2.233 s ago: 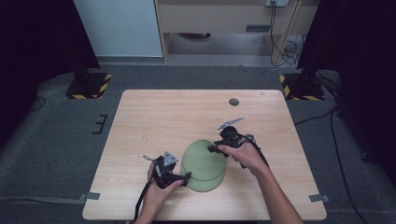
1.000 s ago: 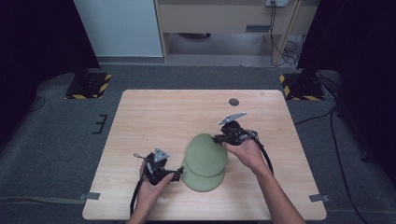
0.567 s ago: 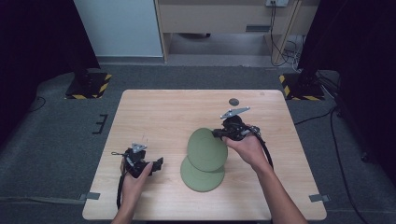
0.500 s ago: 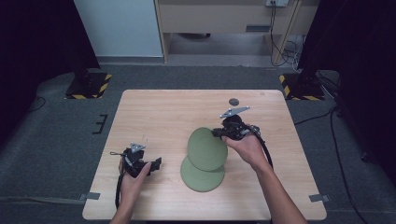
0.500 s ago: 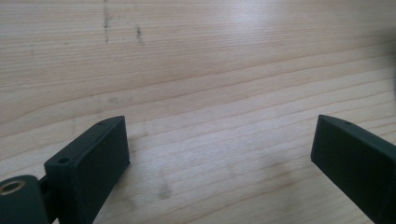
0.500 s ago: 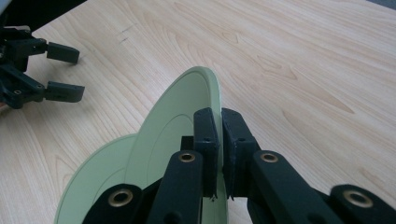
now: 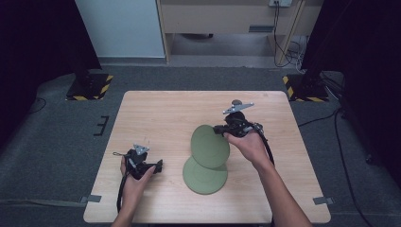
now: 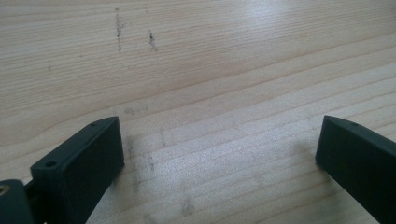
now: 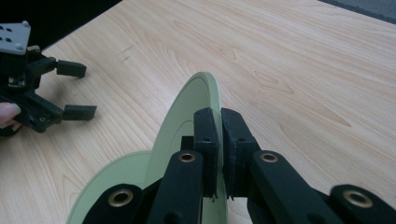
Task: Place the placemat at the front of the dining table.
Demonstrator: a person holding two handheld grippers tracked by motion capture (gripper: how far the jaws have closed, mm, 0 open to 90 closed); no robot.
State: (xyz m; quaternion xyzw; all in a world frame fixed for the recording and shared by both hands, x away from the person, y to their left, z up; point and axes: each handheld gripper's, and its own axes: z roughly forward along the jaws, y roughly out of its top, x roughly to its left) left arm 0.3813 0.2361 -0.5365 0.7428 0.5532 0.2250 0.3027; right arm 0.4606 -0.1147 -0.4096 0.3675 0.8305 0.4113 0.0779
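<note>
Tilted green plate (image 7: 210,146) in right gripper (image 7: 220,129) (jaws pinching rim)

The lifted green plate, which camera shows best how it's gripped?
The right gripper view: the right claw pinches the plate by its rim. The high view shows it tilted over a second plate. The left gripper view looks at table.
</note>
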